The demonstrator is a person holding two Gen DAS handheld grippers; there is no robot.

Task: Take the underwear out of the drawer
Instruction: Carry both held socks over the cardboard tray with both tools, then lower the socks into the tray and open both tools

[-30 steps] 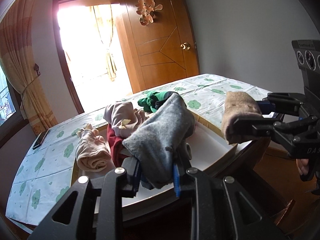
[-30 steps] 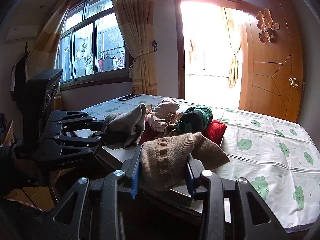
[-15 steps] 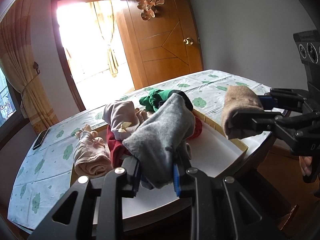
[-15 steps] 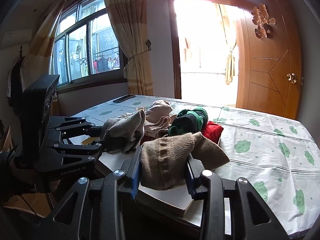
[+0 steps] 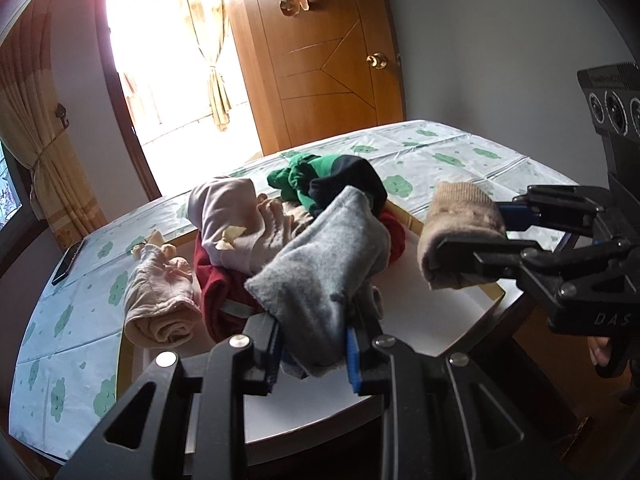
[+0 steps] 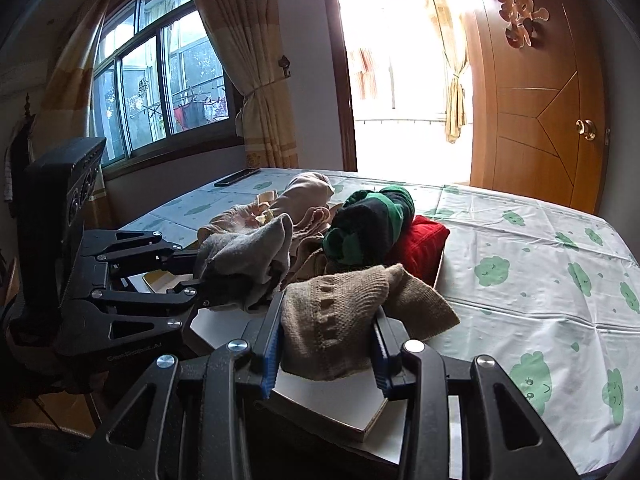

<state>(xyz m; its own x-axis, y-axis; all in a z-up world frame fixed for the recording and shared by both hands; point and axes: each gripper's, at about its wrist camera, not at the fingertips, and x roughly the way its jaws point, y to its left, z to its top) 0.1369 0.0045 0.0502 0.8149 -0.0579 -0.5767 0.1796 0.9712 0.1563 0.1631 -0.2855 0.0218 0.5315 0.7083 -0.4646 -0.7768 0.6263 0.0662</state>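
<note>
Midway stage: left gripper point(image 5: 314, 346) clamps grey sock point(image 5: 324, 276), right gripper point(image 6: 326, 354) clamps tan knit sock point(image 6: 340, 316); beige, green, red garments remain in white drawer tray point(image 5: 448, 312).

Clothes pile point(image 5: 288, 216) in drawer point(image 5: 452, 320)

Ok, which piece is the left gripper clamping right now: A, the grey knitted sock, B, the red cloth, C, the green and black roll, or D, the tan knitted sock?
A: the left gripper pinches the grey knitted sock between its blue pads; the tan knitted sock sits in the right gripper.
</note>
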